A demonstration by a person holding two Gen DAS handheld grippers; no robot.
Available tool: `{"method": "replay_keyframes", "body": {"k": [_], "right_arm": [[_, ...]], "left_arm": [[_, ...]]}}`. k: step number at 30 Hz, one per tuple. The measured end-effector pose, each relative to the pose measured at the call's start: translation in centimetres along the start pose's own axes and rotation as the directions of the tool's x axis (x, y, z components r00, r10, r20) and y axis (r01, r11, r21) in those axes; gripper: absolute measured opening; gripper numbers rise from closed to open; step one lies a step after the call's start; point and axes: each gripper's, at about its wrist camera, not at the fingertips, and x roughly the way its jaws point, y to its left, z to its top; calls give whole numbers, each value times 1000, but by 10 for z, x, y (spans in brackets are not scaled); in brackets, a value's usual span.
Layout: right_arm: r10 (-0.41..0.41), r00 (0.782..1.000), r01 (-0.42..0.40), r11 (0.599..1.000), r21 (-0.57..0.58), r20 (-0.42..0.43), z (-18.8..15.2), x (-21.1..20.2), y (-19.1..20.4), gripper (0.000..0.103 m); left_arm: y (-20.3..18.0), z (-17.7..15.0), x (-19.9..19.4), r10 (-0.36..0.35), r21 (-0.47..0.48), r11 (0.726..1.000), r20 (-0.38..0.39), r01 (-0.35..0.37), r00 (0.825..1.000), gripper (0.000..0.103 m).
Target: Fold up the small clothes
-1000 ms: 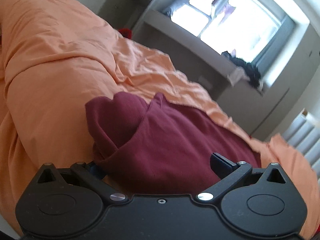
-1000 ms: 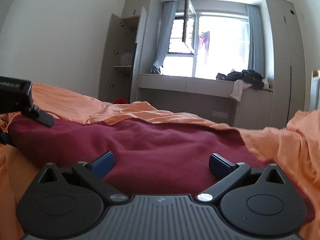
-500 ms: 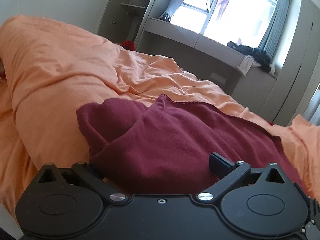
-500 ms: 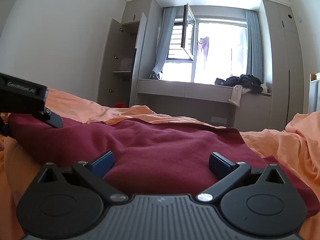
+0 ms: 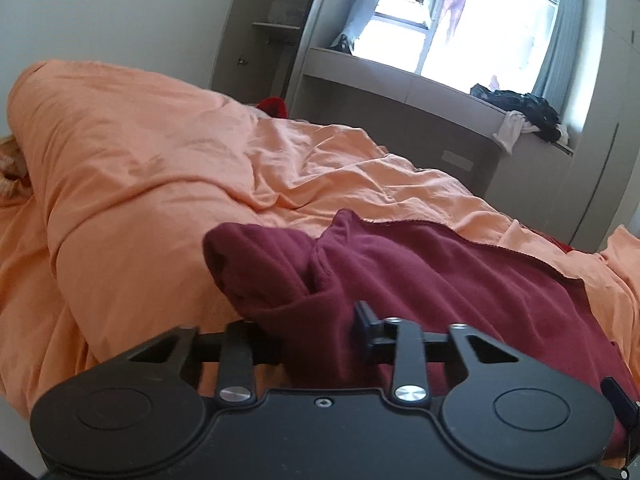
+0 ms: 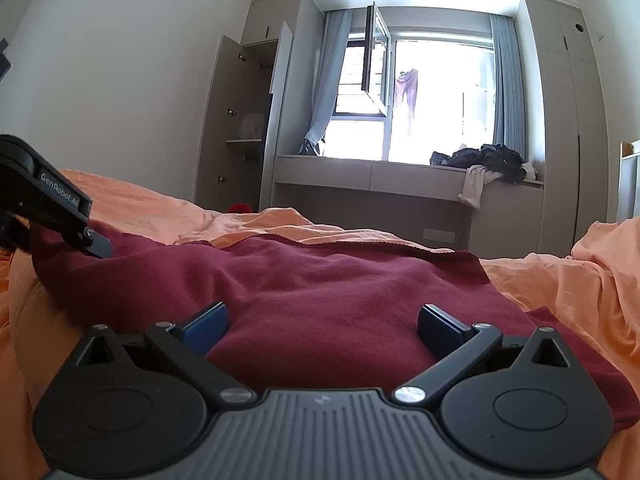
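Observation:
A dark red garment (image 5: pixel 420 276) lies spread on an orange bedcover (image 5: pixel 160 184). My left gripper (image 5: pixel 320 320) is shut on a bunched near-left edge of the garment; cloth hides its left finger. In the right wrist view the garment (image 6: pixel 340 292) lies between the fingers of my right gripper (image 6: pixel 322 322), which is open over the near edge. The left gripper's body (image 6: pixel 52 208) shows at the far left of that view, on the garment's left end.
The orange bedcover (image 6: pixel 560 280) is heaped high at the left. Beyond the bed stand a window bench (image 6: pixel 400 184) with a pile of dark clothes (image 6: pixel 488 160), an open cupboard (image 6: pixel 244 128) and a small red object (image 5: pixel 274 106).
My left gripper has closed from wide open onto the garment's bunched edge and tilted more level. My right gripper has stayed open and lifted its view slightly.

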Motion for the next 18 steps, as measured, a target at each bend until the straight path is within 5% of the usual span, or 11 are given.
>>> {"method": "replay_keyframes", "body": {"k": [8,18], "right_arm": [[24,997,-27,999,-31,-70,13,0,-3,103],[128,982,-139,988,-71,-138,45,-29,-38,103]], "left_arm": [[-34,28,-14,-102,109,990,75,94,992,16],[-122,63,-35,-268,328,920,122,216,956,15]]}}
